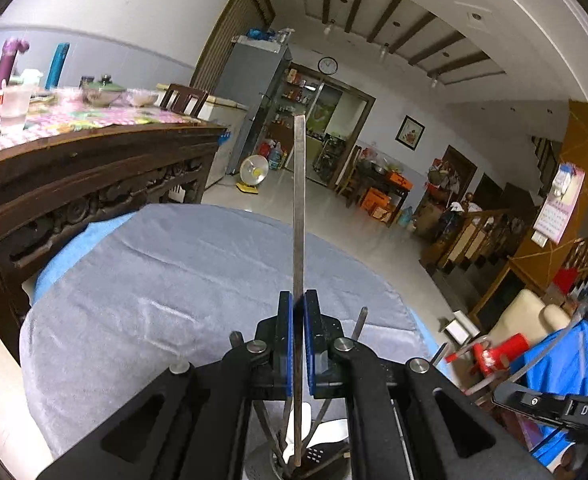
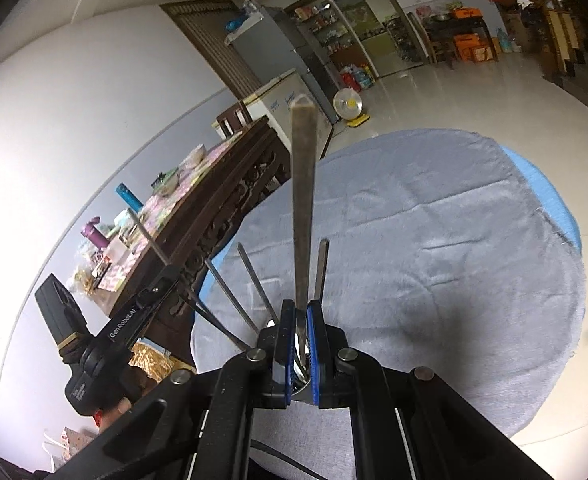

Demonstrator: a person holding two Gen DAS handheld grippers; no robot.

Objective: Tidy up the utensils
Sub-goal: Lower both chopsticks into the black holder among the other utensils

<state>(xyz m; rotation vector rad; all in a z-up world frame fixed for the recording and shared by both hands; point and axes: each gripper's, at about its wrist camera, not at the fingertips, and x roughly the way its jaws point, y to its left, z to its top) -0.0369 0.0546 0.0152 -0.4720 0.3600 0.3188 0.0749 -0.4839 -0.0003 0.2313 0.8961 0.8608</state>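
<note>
A: What has the left gripper [image 1: 298, 300] got?

B: Its jaws are closed tight on a thin flat metal handle [image 1: 300, 200], which stands up straight between the blue pads [image 1: 285, 344]. The lower end of the utensil drops behind the gripper into a holder [image 1: 310, 460], seen only in part, where other utensils stand.

A: And the right gripper [image 2: 301, 308]?

B: The same: jaws closed on a broader, tapering metal handle [image 2: 302, 200] that widens toward its top end. Just beside it more handles [image 2: 253, 280] fan out of the same spot below the jaws; what kind of utensils they are I cannot tell, as their heads are hidden.

A: Where does all this sit?

B: At the near edge of a round table under a grey towel [image 2: 434, 240], with a blue cloth [image 2: 546, 192] showing past the towel's far edge. A carved dark wooden sideboard [image 1: 73, 184] stands just beside the table's left edge.
</note>
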